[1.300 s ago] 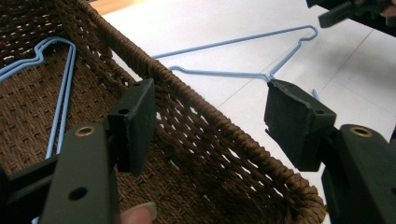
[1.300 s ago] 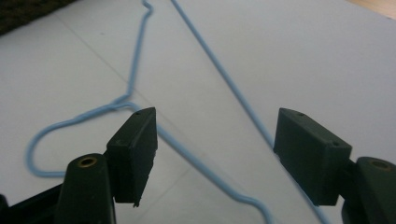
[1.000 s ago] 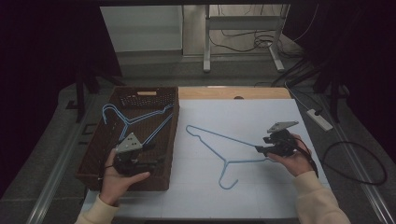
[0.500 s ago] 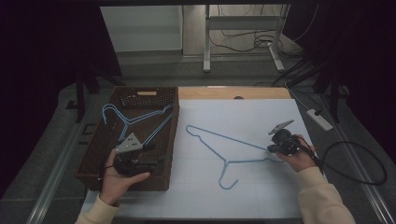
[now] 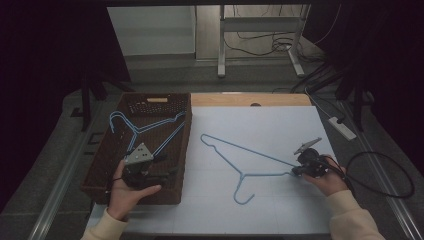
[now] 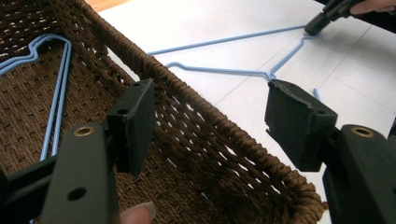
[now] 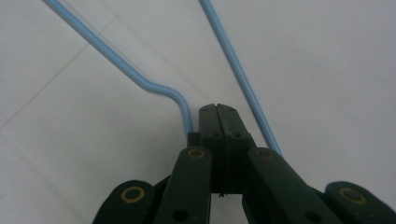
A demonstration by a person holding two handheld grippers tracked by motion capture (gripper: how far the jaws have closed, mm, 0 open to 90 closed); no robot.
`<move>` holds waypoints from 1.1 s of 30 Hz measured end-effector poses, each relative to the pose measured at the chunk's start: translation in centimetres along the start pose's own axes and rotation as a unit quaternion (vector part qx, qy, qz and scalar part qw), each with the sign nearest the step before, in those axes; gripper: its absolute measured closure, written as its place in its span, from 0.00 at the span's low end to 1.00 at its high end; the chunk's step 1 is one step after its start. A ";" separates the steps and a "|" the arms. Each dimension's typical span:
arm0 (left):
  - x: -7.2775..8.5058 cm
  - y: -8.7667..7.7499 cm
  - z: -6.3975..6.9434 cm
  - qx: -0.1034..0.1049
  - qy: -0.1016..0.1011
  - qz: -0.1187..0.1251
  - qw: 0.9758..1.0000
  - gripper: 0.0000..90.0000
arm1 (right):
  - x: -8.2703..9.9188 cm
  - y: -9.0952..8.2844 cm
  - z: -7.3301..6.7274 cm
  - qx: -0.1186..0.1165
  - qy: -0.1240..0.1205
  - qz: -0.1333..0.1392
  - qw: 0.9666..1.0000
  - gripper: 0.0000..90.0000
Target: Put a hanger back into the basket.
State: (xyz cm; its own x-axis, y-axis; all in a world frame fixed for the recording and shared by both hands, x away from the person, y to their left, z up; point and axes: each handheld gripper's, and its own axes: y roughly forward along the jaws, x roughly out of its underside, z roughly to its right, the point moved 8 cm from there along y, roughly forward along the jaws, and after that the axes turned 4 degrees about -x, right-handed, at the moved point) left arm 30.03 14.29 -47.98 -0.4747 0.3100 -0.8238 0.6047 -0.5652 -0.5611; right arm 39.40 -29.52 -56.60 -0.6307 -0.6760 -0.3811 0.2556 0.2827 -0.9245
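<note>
1. High view: thin light-blue wire hanger (image 5: 250,160) lies flat on the white tabletop (image 5: 260,125), hook toward 6 o'clock.
2. Right gripper (image 5: 300,169) is at the hanger's 3 o'clock corner; the high view is too small to tell how the jaws stand.
3. Right gripper view: jaws pressed fully together at that corner, one wire (image 7: 140,79) running in beside them, the other passing just beside. Whether wire is pinched between the jaws I cannot tell.
4. Left gripper (image 5: 167,172) sits over the near end of the dark-brown woven rectangular basket (image 5: 100,165) at 9 o'clock.
5. Left gripper view: jaws wide apart, nothing between them, straddling the basket rim (image 6: 210,121).
6. More light-blue hangers (image 5: 145,131) lie inside the basket.
</note>
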 end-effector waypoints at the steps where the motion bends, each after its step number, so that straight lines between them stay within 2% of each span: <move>1: 0.0 0.0 0.0 0.000 0.000 0.000 1.000 0.39 | 0.6 -0.2 -0.6 -0.012 0.006 0.001 1.000 1.00; 3: 0.0 0.0 0.0 0.000 -0.001 0.001 1.000 0.39 | 0.8 -0.3 -0.9 -0.018 0.007 0.001 1.000 1.00; 12: 0.0 0.1 -0.2 -0.002 -0.004 -0.002 1.000 0.39 | 3.2 -1.0 -7.1 -0.079 -0.027 -0.001 0.997 1.00; 13: 0.0 0.1 -0.2 -0.002 -0.004 -0.002 1.000 0.39 | 3.2 -1.0 -7.1 -0.079 -0.027 -0.001 0.997 1.00; 17: -0.1 0.0 -0.3 -0.003 -0.005 0.000 1.000 0.39 | 3.7 -1.1 -8.9 -0.099 -0.042 -0.003 0.994 1.00; 21: -0.1 0.1 -0.4 -0.003 -0.005 0.000 1.000 0.39 | 2.6 -1.2 -8.8 -0.096 -0.048 0.010 0.994 1.00; 23: -0.2 0.1 -0.3 -0.003 -0.005 0.001 1.000 0.39 | 0.9 -1.2 -8.7 -0.092 -0.054 0.029 0.994 1.00; 24: -0.2 0.0 -0.3 -0.004 -0.003 0.002 1.000 0.39 | -1.2 -1.0 -8.8 -0.094 -0.061 0.046 0.993 1.00; 25: -0.3 0.0 -0.3 -0.004 -0.003 0.003 1.000 0.39 | -2.5 -0.8 -8.9 -0.097 -0.065 0.053 0.992 1.00; 26: -0.3 0.0 -0.3 -0.004 -0.003 0.003 1.000 0.39 | -2.5 -0.8 -8.9 -0.097 -0.065 0.053 0.992 1.00; 27: -0.3 -0.1 -0.3 -0.004 -0.003 0.005 1.000 0.39 | -3.9 -0.6 -8.9 -0.101 -0.067 0.062 0.991 1.00; 28: -0.3 -0.2 -0.3 -0.004 -0.004 0.007 1.000 0.39 | -6.8 0.3 -9.2 -0.104 -0.073 0.067 0.990 1.00; 29: -0.3 -0.2 -0.3 -0.004 -0.004 0.007 1.000 0.39 | -7.7 0.5 -9.2 -0.105 -0.076 0.070 0.989 1.00; 30: -0.3 -0.2 -0.3 -0.004 -0.004 0.008 1.000 0.39 | -7.7 0.5 -9.2 -0.105 -0.076 0.070 0.989 1.00; 31: -0.3 -0.2 -0.3 -0.004 -0.004 0.008 1.000 0.39 | -8.9 0.9 -9.4 -0.107 -0.079 0.073 0.988 1.00; 32: -0.2 -0.2 -0.4 -0.003 -0.004 0.008 1.000 0.39 | -11.3 1.8 -9.7 -0.108 -0.085 0.077 0.988 1.00; 33: -0.2 -0.2 -0.4 -0.003 -0.004 0.008 1.000 0.39 | -11.3 1.8 -9.7 -0.108 -0.085 0.077 0.988 1.00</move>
State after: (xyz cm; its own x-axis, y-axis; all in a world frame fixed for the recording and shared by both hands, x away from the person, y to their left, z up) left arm 30.22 14.62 -47.68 -0.4700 0.2951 -0.8319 0.6163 -0.5650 -0.5486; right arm 39.87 -14.82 -53.93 -0.4601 -0.7130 -0.5291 0.1655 0.5167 -0.8400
